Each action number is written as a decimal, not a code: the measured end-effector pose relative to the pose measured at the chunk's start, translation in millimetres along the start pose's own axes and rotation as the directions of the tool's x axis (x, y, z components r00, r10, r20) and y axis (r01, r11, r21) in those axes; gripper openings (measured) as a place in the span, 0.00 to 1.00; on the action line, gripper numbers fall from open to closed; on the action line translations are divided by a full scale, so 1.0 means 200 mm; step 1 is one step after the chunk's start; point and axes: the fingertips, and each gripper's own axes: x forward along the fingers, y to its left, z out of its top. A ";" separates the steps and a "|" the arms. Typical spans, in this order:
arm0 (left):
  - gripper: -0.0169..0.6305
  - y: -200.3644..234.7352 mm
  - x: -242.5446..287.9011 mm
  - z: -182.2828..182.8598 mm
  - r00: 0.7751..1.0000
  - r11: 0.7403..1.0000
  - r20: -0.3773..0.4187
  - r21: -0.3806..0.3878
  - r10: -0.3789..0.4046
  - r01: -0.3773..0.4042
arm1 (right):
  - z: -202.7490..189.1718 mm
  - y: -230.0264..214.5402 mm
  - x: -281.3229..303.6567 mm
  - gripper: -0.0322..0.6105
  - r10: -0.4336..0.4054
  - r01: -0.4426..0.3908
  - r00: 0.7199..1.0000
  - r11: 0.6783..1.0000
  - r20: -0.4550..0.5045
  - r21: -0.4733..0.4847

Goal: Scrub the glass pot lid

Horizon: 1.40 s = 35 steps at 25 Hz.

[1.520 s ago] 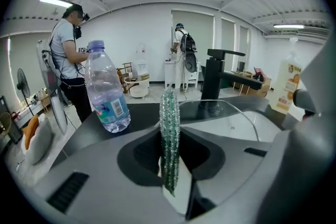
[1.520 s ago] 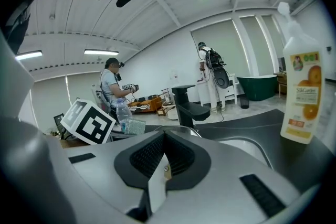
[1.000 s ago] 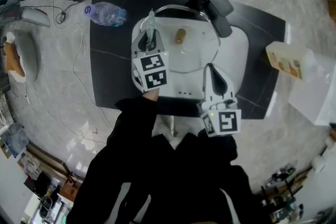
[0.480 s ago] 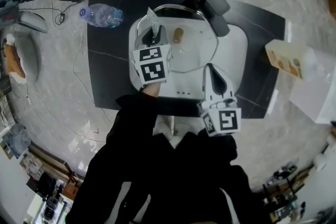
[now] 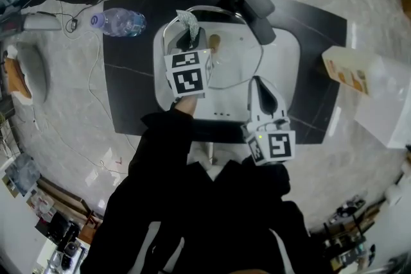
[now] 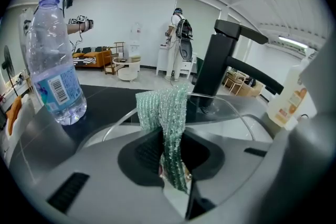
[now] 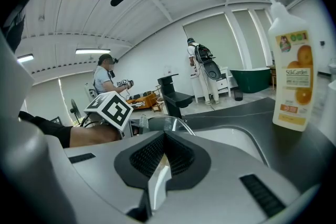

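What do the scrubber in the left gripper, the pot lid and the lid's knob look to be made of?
The scrubber looks like woven synthetic mesh: green, with glittery threads. The pot lid is clear glass, since the white sink shows through it; its bright rim is metal, likely steel. The knob is tan and matte, perhaps wood or cork; too small to tell.

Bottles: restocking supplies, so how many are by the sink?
2: a clear plastic water bottle left of the white sink, a pale orange-labelled soap bottle right of it. None seem hidden.

glass lid [image 5: 239, 64] left edge: under left gripper [image 5: 187, 40] | scrub pad [image 6: 165, 113] lower end: inside jaws
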 end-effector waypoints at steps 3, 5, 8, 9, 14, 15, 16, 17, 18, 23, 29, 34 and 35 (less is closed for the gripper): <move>0.14 -0.02 0.02 0.00 1.000 1.000 0.000 0.012 -0.003 0.003 | 0.00 -0.02 0.00 0.05 -0.002 0.002 1.000 1.000 -0.004 0.004; 0.14 -0.03 0.02 0.01 1.000 1.000 -0.001 0.024 -0.005 0.005 | -0.01 -0.03 0.00 0.05 -0.005 0.005 1.000 1.000 -0.007 0.006; 0.14 -0.06 0.04 0.01 1.000 0.999 -0.004 0.046 -0.011 0.012 | -0.02 -0.06 0.00 0.05 -0.010 0.010 1.000 1.000 -0.012 0.013; 0.14 -0.07 0.04 0.01 1.000 0.999 -0.006 0.049 -0.014 0.014 | -0.02 -0.06 0.00 0.05 -0.009 0.009 1.000 1.000 -0.012 0.014; 0.14 -0.16 0.06 -0.01 0.999 0.995 -0.020 0.086 -0.043 0.045 | 0.00 -0.09 0.00 0.05 -0.017 0.017 1.000 1.000 -0.005 0.009; 0.14 -0.17 0.06 -0.02 0.999 0.995 -0.020 0.091 -0.044 0.046 | 0.00 -0.09 0.00 0.05 -0.018 0.018 1.000 1.000 -0.003 0.012; 0.14 -0.17 0.06 -0.02 0.999 0.995 -0.020 0.091 -0.043 0.044 | 0.00 -0.09 0.00 0.05 -0.018 0.018 1.000 1.000 -0.001 0.013; 0.14 -0.18 0.06 -0.02 0.999 0.995 -0.020 0.087 -0.043 0.044 | 0.01 -0.09 -0.01 0.05 -0.017 0.017 1.000 1.000 0.003 0.012; 0.14 -0.19 0.07 -0.02 0.999 0.995 -0.021 0.084 -0.045 0.047 | 0.01 -0.10 -0.01 0.05 -0.017 0.016 1.000 1.000 0.006 0.010; 0.14 -0.25 0.08 -0.03 0.997 0.993 -0.032 0.092 -0.072 0.075 | -0.01 -0.13 -0.03 0.05 -0.034 0.034 0.999 0.999 0.000 0.022; 0.14 -0.33 0.08 -0.04 0.993 0.987 -0.047 0.110 -0.108 0.113 | -0.02 -0.11 -0.04 0.05 -0.030 0.030 1.000 0.998 -0.003 0.052; 0.14 -0.45 0.08 -0.07 0.988 0.982 -0.057 0.118 -0.143 0.149 | -0.05 -0.13 -0.06 0.05 -0.035 0.035 0.999 0.998 -0.010 0.043; 0.14 -0.46 0.08 -0.07 0.988 0.981 -0.058 0.119 -0.146 0.152 | -0.05 -0.13 -0.06 0.05 -0.035 0.036 0.999 0.998 -0.009 0.044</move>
